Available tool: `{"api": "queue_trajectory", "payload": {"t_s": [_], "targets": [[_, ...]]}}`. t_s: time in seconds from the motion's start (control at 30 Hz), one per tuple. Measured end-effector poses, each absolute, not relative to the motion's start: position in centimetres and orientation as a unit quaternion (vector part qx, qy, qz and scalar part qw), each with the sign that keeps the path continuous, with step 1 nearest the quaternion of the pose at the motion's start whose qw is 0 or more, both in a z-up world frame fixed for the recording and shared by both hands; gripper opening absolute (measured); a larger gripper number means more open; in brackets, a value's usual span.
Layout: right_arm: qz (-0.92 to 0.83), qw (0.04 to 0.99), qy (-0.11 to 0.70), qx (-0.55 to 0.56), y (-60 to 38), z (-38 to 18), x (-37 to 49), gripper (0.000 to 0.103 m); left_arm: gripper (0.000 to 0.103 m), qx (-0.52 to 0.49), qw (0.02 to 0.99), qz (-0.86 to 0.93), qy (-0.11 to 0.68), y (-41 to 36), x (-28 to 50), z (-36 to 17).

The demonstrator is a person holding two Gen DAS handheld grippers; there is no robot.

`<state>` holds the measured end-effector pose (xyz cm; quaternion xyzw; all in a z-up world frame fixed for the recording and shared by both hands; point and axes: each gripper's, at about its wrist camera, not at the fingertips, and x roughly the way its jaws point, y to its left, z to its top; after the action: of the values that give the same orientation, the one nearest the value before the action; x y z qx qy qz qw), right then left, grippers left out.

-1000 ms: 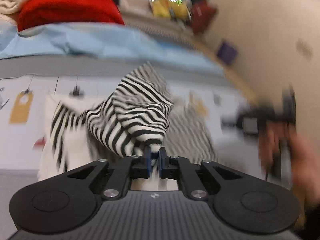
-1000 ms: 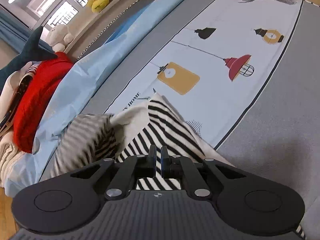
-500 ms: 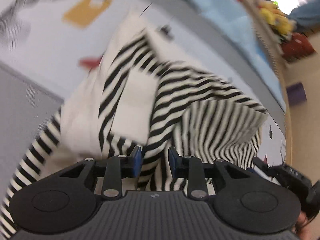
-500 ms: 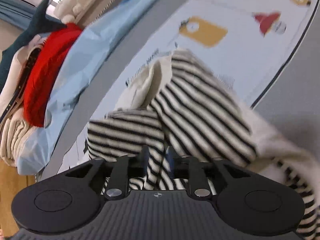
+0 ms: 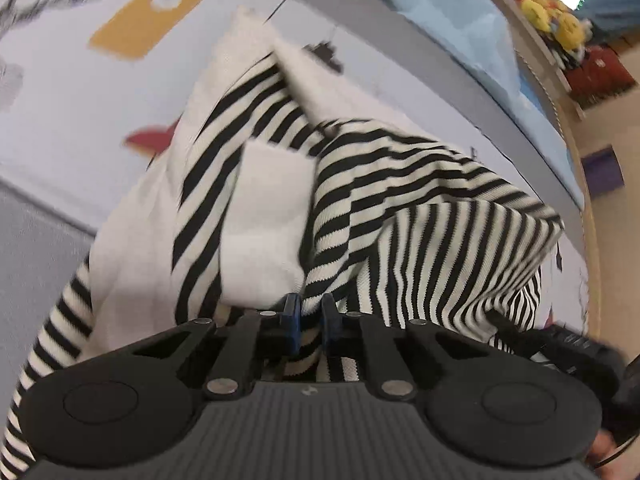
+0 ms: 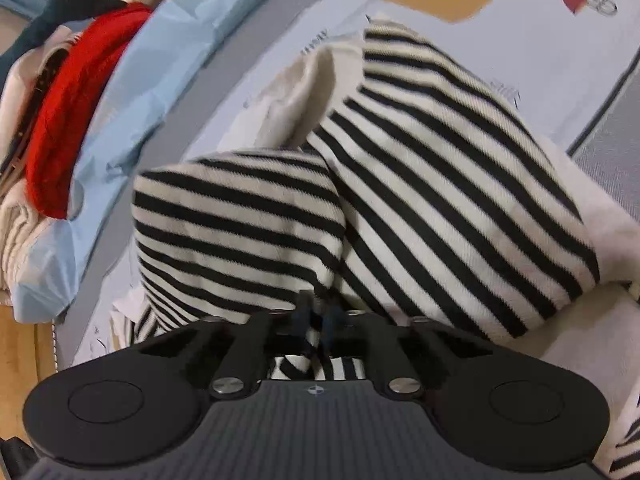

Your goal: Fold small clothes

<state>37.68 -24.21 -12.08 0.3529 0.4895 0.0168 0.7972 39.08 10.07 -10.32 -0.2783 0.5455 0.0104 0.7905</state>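
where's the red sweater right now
In the right wrist view the red sweater lies at the far left edge, on a pile of cream clothes, beside the crumpled light blue sheet and well away from the striped top.

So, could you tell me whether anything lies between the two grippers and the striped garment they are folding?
Nothing visible does. The left gripper is closing with the striped garment between its jaws, and the right gripper is shut on a fold of the same cloth.

Home bedroom, printed bedsheet (image 6: 540, 52), light blue blanket (image 6: 132, 92), yellow plush toys (image 5: 552, 12) on a ledge, piled clothes (image 6: 64, 92)
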Motion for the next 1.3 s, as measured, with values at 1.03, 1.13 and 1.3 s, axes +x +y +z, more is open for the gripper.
{"api": "queue_trajectory", "payload": {"t_s": [1.03, 1.13, 1.3], "targets": [[0.089, 0.791, 0.518, 0.313, -30.1, -8.3, 35.5, 0.044, 0.038, -0.438, 0.72, 0.032, 0.537, 14.7, 36.3, -10.8], [0.093, 0.782, 0.525, 0.324, -28.9, -9.4, 36.2, 0.044, 0.038, -0.439, 0.718, 0.036, 0.538, 14.4, 36.2, -10.8], [0.092, 0.778, 0.528, 0.328, -27.7, -10.0, 36.9, 0.044, 0.038, -0.43, 0.753, 0.045, 0.496, 14.7, 36.4, -8.0]]}}
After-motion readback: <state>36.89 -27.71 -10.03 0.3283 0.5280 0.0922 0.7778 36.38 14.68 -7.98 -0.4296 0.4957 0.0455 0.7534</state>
